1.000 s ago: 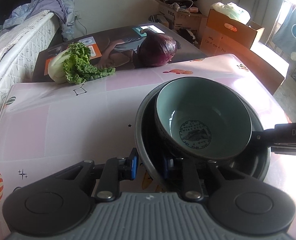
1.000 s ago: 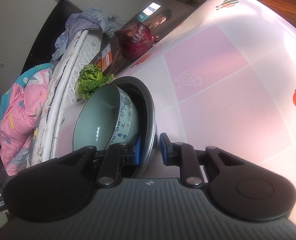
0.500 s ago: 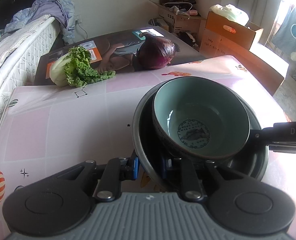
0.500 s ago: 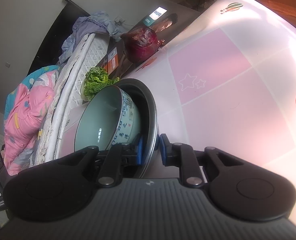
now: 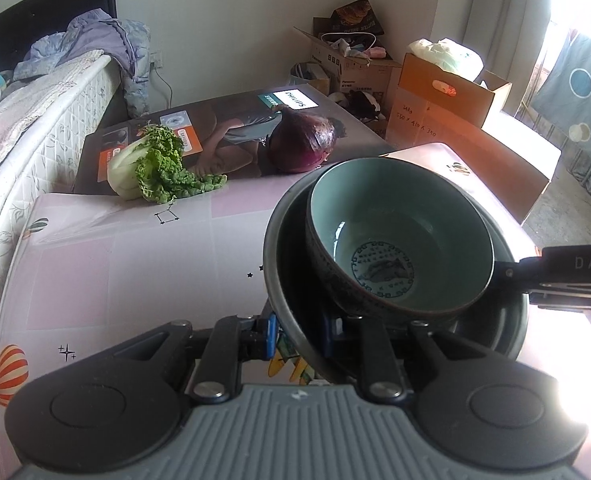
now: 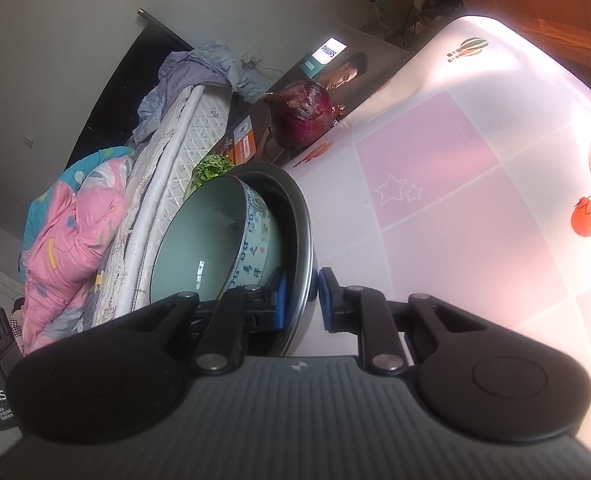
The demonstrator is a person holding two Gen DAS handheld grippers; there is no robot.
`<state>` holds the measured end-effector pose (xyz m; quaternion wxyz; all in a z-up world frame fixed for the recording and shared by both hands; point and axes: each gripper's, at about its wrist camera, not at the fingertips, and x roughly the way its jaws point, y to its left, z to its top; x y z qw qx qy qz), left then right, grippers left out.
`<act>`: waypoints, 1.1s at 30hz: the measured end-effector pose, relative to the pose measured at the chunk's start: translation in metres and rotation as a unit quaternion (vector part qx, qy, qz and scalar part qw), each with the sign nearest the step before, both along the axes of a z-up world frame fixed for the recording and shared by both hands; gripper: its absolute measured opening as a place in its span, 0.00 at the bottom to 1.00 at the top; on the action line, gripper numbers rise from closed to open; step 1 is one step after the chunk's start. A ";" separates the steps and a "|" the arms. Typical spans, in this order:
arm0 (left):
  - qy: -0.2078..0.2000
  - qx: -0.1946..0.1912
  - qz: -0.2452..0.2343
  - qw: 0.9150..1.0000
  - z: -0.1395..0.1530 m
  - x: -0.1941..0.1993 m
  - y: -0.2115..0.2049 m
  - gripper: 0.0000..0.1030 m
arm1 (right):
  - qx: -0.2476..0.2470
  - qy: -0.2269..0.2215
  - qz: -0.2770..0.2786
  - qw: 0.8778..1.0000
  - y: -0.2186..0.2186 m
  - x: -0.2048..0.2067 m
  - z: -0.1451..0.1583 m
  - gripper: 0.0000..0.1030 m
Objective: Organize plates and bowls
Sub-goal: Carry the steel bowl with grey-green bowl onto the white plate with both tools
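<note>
Dark plate [image 5: 291,280] with celadon bowl [image 5: 399,240] nested inside, seen centre-right, held above pink table [image 5: 135,264]. Left gripper [image 5: 297,334] and right gripper [image 6: 298,296] both clamped narrow on plate rim. Step judged: carrying stack. Next: level set-down required.

In the left wrist view, a bowl [image 5: 399,236] is sitting inside a metal basin [image 5: 291,320] right of frame centre on the table [image 5: 115,264]. A leafy cabbage [image 5: 155,168] is lying upper left, a red cabbage [image 5: 301,144] resting just right of it, behind the basin.
</note>
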<state>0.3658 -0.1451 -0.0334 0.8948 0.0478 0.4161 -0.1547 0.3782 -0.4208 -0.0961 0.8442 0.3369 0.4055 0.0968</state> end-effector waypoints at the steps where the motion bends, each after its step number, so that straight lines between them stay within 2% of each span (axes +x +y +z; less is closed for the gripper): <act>1: -0.004 -0.002 0.000 1.000 0.005 -0.005 0.002 0.21 | -0.002 -0.003 0.001 1.000 0.001 -0.004 0.005 0.16; 6: -0.019 -0.015 -0.001 1.000 0.031 -0.035 0.017 0.19 | -0.012 -0.011 0.009 1.000 0.016 -0.035 0.035 0.16; 12: -0.016 -0.024 0.012 0.999 0.042 -0.078 0.045 0.16 | -0.008 0.005 0.032 0.999 0.044 -0.082 0.042 0.16; 17: -0.005 -0.015 0.027 1.000 0.029 -0.109 0.065 0.16 | -0.016 0.031 0.052 0.998 0.072 -0.116 0.026 0.16; 22: 0.033 -0.022 0.036 0.999 0.003 -0.124 0.080 0.17 | -0.050 0.048 0.063 0.996 0.089 -0.141 0.014 0.16; 28: 0.044 -0.032 0.036 0.998 -0.014 -0.129 0.087 0.20 | -0.095 0.023 0.065 0.993 0.096 -0.151 0.021 0.16; 33: 0.045 -0.037 0.029 0.998 -0.011 -0.138 0.088 0.24 | -0.095 0.031 0.056 0.993 0.089 -0.150 0.022 0.17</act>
